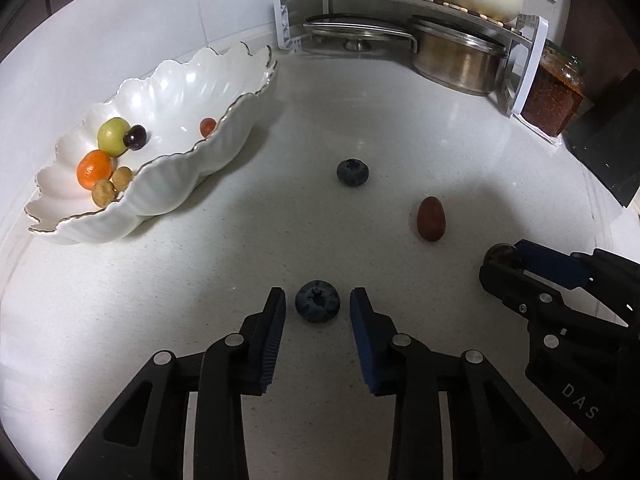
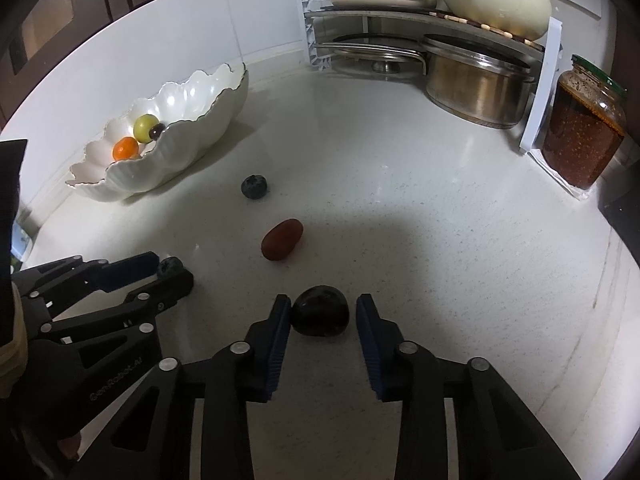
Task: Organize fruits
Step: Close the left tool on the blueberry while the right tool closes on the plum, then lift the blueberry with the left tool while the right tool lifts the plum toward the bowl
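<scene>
Left gripper [image 1: 318, 304] straddles a blueberry [image 1: 317, 301] on the desk [image 1: 200, 280]; narrow gaps show at both pads, no grip yet. Right gripper [image 2: 323, 312] brackets a dark plum-like fruit [image 2: 319, 311], left pad touching, right pad just clear. Scalloped white bowl [image 1: 168, 184] sits far left, already holding fruit. Advice: centre each fruit, squeeze gently, lift straight. Brown oval fruit [image 1: 431, 219] and second blueberry [image 1: 352, 173] wait between.
</scene>
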The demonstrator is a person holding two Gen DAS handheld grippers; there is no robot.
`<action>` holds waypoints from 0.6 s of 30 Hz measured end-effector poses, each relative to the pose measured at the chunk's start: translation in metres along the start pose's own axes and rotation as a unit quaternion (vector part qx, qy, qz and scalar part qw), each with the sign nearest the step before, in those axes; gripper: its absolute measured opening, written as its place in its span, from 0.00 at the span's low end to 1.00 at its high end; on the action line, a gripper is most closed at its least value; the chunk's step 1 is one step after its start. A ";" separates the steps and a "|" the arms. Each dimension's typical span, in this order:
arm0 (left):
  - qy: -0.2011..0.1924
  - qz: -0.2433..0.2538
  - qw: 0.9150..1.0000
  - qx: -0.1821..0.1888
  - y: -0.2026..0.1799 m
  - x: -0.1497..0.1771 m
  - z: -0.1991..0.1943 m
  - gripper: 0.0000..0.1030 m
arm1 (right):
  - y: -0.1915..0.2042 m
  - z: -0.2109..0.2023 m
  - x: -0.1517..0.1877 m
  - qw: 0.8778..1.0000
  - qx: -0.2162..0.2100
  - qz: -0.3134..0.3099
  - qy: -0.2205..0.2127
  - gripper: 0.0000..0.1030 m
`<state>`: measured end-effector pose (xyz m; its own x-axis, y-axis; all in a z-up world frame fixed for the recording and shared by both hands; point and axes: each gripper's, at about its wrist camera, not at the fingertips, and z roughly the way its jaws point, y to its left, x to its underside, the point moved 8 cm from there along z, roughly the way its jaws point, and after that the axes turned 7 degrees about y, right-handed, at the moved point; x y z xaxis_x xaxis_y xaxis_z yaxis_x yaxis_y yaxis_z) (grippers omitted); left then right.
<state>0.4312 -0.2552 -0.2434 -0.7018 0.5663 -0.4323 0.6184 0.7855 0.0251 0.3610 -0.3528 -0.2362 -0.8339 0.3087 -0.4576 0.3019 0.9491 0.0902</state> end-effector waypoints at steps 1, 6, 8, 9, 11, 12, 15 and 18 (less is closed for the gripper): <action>0.000 0.000 1.000 0.002 -0.001 0.000 0.000 0.26 | 0.001 0.000 0.000 1.000 0.000 -0.003 0.000 0.30; 0.001 -0.003 1.000 0.001 0.000 0.000 0.000 0.23 | 0.001 0.000 0.000 1.000 0.004 -0.010 0.000 0.30; -0.001 -0.005 1.000 0.002 0.001 -0.001 -0.002 0.23 | 0.001 0.000 0.000 1.000 0.004 -0.010 0.000 0.30; -0.003 -0.006 1.000 0.002 0.001 0.000 -0.003 0.23 | 0.001 0.000 0.000 1.000 0.004 -0.011 -0.002 0.30; -0.006 -0.008 1.000 0.003 0.001 0.000 -0.006 0.23 | 0.002 -0.003 -0.001 1.000 0.002 -0.012 -0.005 0.29; -0.008 -0.010 1.000 0.004 0.002 0.000 -0.008 0.23 | 0.003 -0.005 -0.002 1.000 0.002 -0.014 -0.008 0.29; -0.012 -0.015 1.000 0.005 0.003 0.000 -0.014 0.23 | 0.006 -0.009 -0.003 1.000 -0.001 -0.015 -0.014 0.29; -0.018 -0.024 1.000 0.007 0.006 0.000 -0.021 0.23 | 0.010 -0.014 -0.003 1.000 -0.002 -0.016 -0.018 0.29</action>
<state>0.4270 -0.2451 -0.2244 -0.7175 0.5190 -0.4645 0.5895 0.8077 -0.0080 0.3599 -0.3438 -0.2216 -0.8262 0.2748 -0.4918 0.2729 0.9589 0.0774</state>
